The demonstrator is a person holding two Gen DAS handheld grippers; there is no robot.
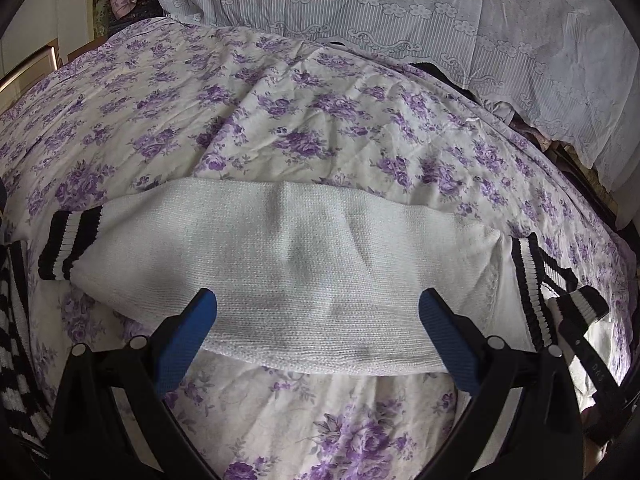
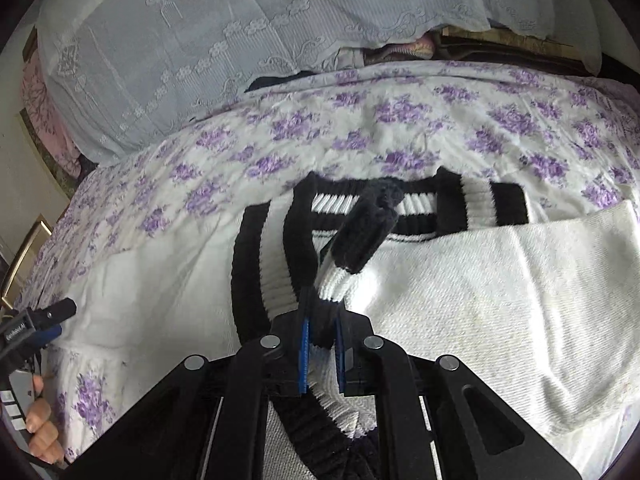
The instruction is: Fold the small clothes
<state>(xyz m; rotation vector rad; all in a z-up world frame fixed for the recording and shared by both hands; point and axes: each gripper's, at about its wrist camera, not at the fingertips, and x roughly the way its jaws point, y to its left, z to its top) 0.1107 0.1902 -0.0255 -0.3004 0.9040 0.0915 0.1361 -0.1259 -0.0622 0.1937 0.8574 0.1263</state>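
Observation:
A small white knit sweater (image 1: pixel 280 256) with black-and-white striped ribbed trim lies on a purple-flowered bedsheet (image 1: pixel 256 120). In the left wrist view a white sleeve lies folded across, its striped cuff (image 1: pixel 68 244) at the left. My left gripper (image 1: pixel 316 304) is open just above the sleeve, holding nothing. In the right wrist view my right gripper (image 2: pixel 322 320) is shut on the sweater's striped ribbed edge (image 2: pixel 352 248) and lifts it over the white body (image 2: pixel 480 280). The left gripper (image 2: pixel 44 320) shows at the far left there.
A pale lace-patterned cover (image 1: pixel 440 20) drapes over a heap at the back of the bed. Dark and pink cloth (image 2: pixel 416 50) shows under its edge. A wooden frame (image 2: pixel 24 256) stands at the left bed edge.

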